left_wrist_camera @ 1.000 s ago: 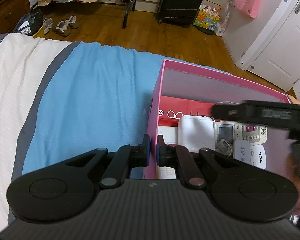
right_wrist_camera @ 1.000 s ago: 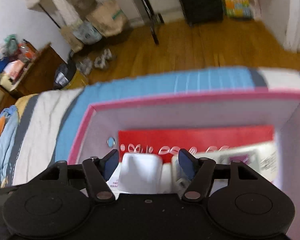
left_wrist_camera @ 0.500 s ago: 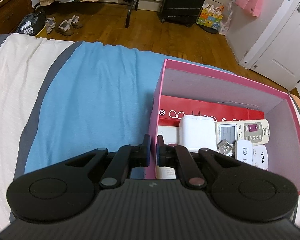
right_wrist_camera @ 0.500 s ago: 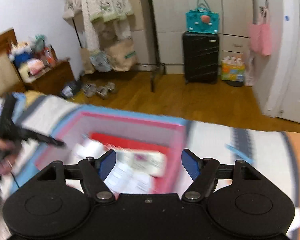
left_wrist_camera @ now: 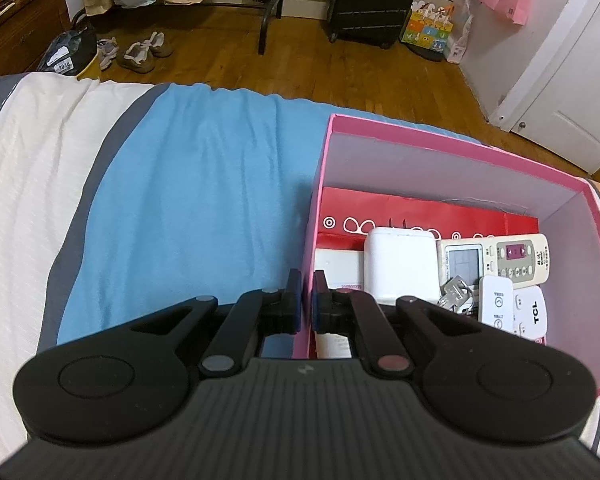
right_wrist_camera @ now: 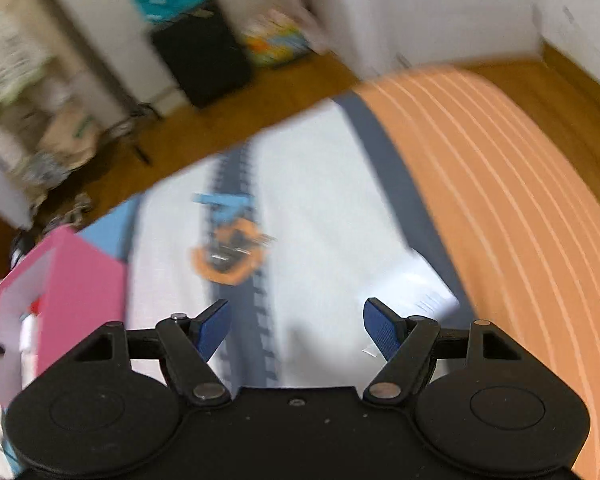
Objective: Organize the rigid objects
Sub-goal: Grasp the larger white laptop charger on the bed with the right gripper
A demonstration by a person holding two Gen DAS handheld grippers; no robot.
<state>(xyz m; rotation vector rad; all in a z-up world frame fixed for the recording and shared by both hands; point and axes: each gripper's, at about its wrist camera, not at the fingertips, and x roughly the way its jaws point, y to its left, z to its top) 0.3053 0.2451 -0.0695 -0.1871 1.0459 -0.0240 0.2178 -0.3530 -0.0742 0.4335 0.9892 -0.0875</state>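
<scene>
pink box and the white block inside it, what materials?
Pink box: likely matte cardboard; thin flat walls, grey inner face, crisp folded edges. White block: probably smooth, slightly glossy plastic, with rounded corners and soft highlights. Left gripper pinches the box wall.

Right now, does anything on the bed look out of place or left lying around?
Yes. An orange and blue item lies loose on the bedcover, outside the pink box where the remotes sit. It is too blurred to identify.
</scene>
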